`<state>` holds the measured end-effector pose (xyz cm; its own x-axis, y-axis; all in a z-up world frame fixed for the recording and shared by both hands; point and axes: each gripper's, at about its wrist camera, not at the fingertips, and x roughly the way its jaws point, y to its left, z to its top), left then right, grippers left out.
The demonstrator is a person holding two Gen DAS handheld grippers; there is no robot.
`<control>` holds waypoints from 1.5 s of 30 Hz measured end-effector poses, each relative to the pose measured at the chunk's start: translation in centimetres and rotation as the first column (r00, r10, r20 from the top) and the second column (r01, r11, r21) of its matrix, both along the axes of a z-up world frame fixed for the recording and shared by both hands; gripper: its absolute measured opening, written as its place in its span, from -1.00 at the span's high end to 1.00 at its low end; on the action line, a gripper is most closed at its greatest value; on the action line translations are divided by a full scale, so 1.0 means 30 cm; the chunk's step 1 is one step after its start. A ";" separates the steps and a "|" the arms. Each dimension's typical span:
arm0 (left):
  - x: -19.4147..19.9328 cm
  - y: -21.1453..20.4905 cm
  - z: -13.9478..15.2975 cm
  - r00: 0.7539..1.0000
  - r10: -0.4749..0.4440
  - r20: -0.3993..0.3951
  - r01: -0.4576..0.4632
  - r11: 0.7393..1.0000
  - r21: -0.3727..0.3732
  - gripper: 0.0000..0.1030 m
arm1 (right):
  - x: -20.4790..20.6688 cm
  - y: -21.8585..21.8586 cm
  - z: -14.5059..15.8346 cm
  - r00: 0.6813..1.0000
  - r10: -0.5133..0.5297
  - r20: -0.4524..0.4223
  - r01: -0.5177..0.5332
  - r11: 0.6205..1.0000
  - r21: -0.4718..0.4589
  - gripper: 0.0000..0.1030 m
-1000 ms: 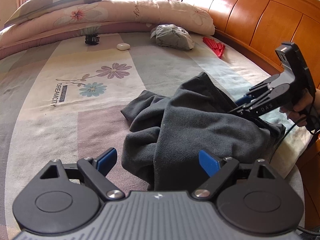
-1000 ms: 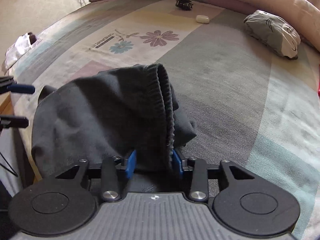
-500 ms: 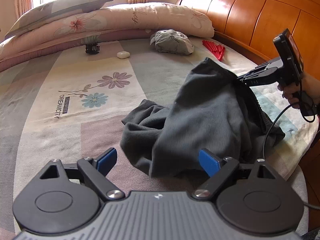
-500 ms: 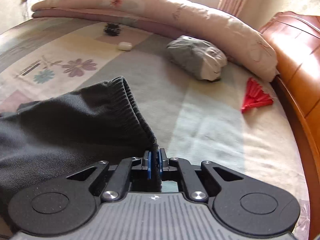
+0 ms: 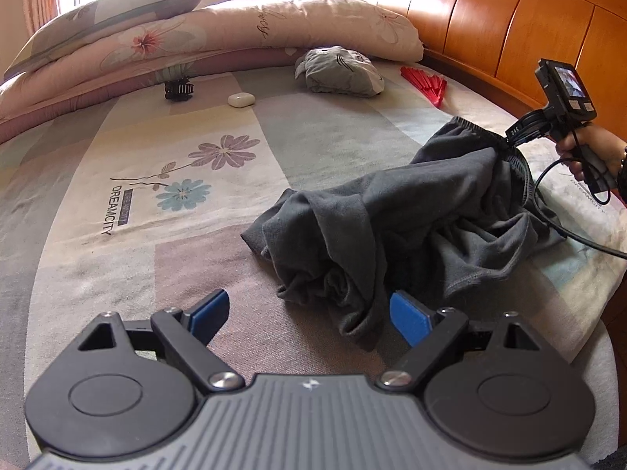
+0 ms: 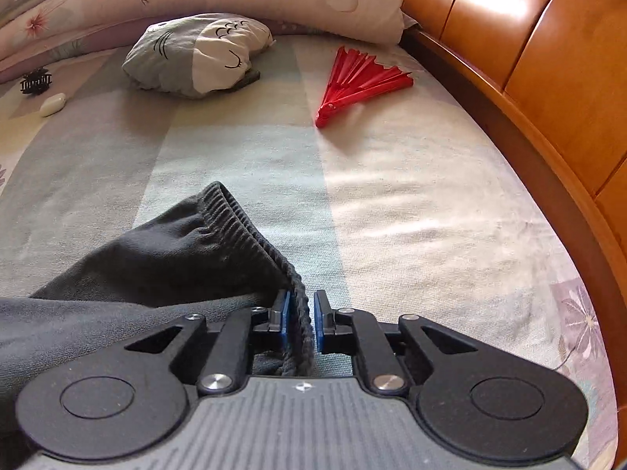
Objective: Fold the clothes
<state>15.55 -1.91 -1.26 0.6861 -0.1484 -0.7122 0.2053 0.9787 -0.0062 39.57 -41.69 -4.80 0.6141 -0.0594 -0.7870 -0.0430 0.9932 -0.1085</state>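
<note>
Nearest you, your left gripper (image 5: pixel 309 315) hangs with its blue pads spread wide apart, nothing between them, the crumpled dark grey knit trousers (image 5: pixel 411 215) heaped on the patchwork floral bedspread (image 5: pixel 129 235) just ahead; your right gripper (image 6: pixel 301 321) has its blue pads pinched on the ribbed elastic waistband (image 6: pixel 250 231), a black cable (image 5: pixel 564 227) trailing over the cloth; further off, a folded red hand fan (image 6: pixel 360 78) lies beside the curved orange wooden headboard (image 6: pixel 548 78); beyond, a grey-and-white cat-face cushion (image 6: pixel 196 55), a small white case (image 5: pixel 241 100), a black hair claw (image 5: pixel 179 89); rolled floral bedding (image 5: pixel 235 35) behind.
</note>
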 end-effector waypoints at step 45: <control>0.419 -0.006 -0.066 0.990 0.081 0.112 -0.112 0.945 0.306 -0.84 | -0.792 0.511 -0.095 0.947 0.316 -0.052 -0.266 0.867 0.421 -0.63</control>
<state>28.12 -2.08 -3.25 0.7541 0.1405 -0.6416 0.0939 0.9438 0.3170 15.80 -26.37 -7.65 0.4570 0.4456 -0.7698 -0.3243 0.8894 0.3222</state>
